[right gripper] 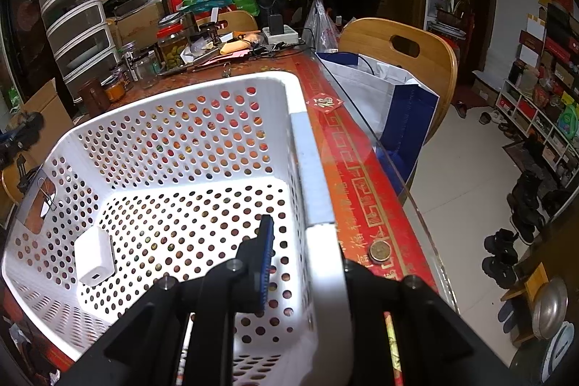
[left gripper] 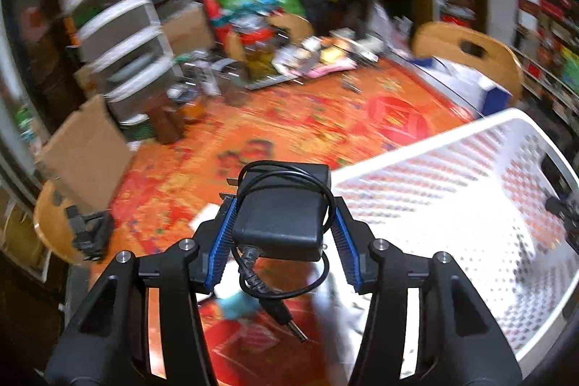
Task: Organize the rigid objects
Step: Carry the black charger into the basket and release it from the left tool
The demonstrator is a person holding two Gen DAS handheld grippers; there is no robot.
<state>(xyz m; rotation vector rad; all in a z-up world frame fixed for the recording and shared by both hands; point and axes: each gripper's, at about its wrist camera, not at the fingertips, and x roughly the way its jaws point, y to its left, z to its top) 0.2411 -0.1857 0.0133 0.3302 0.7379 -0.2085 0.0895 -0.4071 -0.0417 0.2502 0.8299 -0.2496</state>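
Left gripper (left gripper: 280, 216): at lower centre of the frame, its two blue-padded fingers (left gripper: 223, 234) are closed on the sides of a black power adapter (left gripper: 280, 210).
Power adapter: it is held above the table, with its metal prongs pointing to the left.
Cable (left gripper: 286, 281): thin and black, looped around the adapter; the barrel plug hangs below it.
White basket (left gripper: 452, 190): perforated, at the right of the frame, just beside the gripper.
Table (left gripper: 289, 129): covered with an orange-red patterned cloth, blurred.
Upper frame: blurred clutter and a wooden chair (left gripper: 466, 53) at upper right.
Cardboard (left gripper: 85, 154): a brown piece at the left.
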